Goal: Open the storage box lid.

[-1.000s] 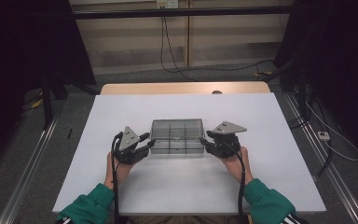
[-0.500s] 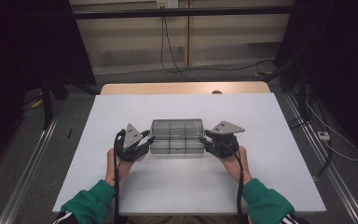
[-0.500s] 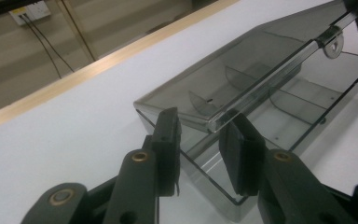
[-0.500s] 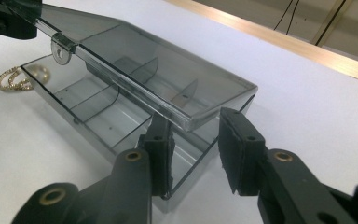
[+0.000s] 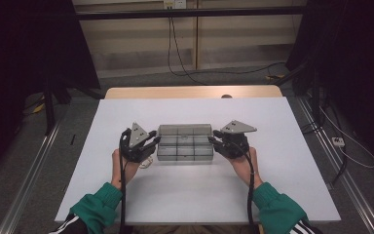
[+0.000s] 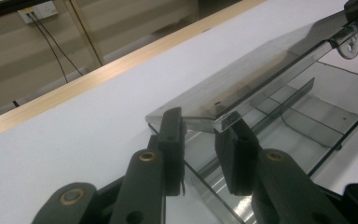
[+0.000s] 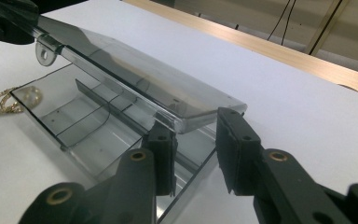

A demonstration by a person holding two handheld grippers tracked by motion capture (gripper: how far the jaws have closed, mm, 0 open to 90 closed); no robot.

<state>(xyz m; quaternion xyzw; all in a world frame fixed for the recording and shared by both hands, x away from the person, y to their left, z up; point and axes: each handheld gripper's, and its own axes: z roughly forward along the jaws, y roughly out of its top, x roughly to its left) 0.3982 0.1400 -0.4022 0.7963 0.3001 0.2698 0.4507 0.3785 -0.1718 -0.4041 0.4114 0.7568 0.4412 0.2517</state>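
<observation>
Both tongs have closed in on the clear box [image 5: 184, 142]: left tongs [image 6: 200, 140] and right tongs [image 7: 196, 140], part-spread, straddle opposite ends of its raised lid [image 7: 140, 79]

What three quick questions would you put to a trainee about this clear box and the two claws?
1. True or false: the lid of the clear box lies fully shut.
2. What lies on the table beside the box? A gold hoops; B scissors; C a cup.
3. Which claws are at the lid's ends?
Key: 1 false, it is tilted up; 2 A; 3 both, left claw and right claw.
</observation>
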